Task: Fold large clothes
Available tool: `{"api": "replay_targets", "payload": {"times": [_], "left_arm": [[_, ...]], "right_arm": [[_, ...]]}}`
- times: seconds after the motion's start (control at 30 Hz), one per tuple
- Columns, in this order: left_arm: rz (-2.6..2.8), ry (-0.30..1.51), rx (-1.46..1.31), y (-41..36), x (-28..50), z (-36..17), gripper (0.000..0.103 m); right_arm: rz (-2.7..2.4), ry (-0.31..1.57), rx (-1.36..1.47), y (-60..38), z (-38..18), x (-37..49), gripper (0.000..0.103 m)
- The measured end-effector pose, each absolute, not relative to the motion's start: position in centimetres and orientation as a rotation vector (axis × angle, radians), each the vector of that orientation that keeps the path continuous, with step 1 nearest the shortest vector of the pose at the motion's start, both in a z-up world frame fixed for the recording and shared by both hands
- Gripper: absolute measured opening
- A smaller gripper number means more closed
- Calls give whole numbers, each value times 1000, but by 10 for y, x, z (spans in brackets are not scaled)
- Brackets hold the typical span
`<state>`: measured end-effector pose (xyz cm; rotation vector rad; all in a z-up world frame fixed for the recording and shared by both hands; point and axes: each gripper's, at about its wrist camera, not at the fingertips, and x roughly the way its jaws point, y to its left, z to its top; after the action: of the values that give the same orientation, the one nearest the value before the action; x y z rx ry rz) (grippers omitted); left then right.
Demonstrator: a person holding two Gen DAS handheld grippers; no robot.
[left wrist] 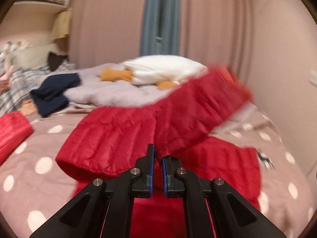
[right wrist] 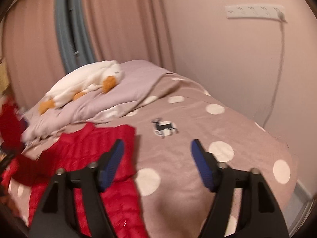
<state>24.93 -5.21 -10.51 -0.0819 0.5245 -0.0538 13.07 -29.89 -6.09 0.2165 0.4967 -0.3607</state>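
Red puffer jacket [left wrist: 122, 136] is spread on the bed's dotted cover [left wrist: 39, 178], body flat toward the near edge, one sleeve lifted off the cover. My left tongs [left wrist: 158, 158] are clamped on that sleeve's fabric: blue pads nearly together, a pinch of red cloth between them. The sleeve runs up and away from the pinch toward the wall side of the bed, blurred at its far end, cuff end drooping open on the other side. Another red part [left wrist: 13, 130] lies near the bed's left edge in the left wrist view; can't tell how it joins the rest

My right tongs [right wrist: 157, 148] are apart, nothing between the pads, only bare dotted cover below the gap. In the right wrist view the jacket [right wrist: 89, 148] lies under and beside the left finger [right wrist: 113, 158], its straight edge ending about under the gap; the right finger sits over cover only. Whether that finger touches the red cloth I can't tell, frame is blurred

Outward: deer print [right wrist: 164, 128] on the cover just past the jacket's far corner. Lilac duvet [left wrist: 111, 91] bunched at the far end of the bed, white goose plush [left wrist: 164, 69] with orange feet lying on it. Dark navy garment [left wrist: 53, 91] at the duvet's left end, plaid bedding [left wrist: 13, 87] beyond it at the left edge. Pink curtains [left wrist: 208, 29] behind the bed, power strip [right wrist: 255, 11] on the wall with a cable hanging down beside the bed
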Motion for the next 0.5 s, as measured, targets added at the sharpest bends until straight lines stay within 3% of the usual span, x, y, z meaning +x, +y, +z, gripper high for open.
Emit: {"api": "replay_targets", "payload": {"times": [0.2,0.27,0.4,0.43,0.5], "left_arm": [[-47,612,-126,-55,218,-113,8],[-27,624,-143,-50,209,-113,16],[45,595,-156,-39,192,-109,56],[63,570,-150,-34,186,-107,61],[117,506,-126,-22,175,-101,61]], "right_arm": [[-244,486,141,-262,-41,106,51],[-223,484,119,-253,-38,100,51],[-171,484,121,-242,-36,99,51],[-177,485,115,-238,-37,100,51],[-184,492,111,-232,-39,105,51]]}}
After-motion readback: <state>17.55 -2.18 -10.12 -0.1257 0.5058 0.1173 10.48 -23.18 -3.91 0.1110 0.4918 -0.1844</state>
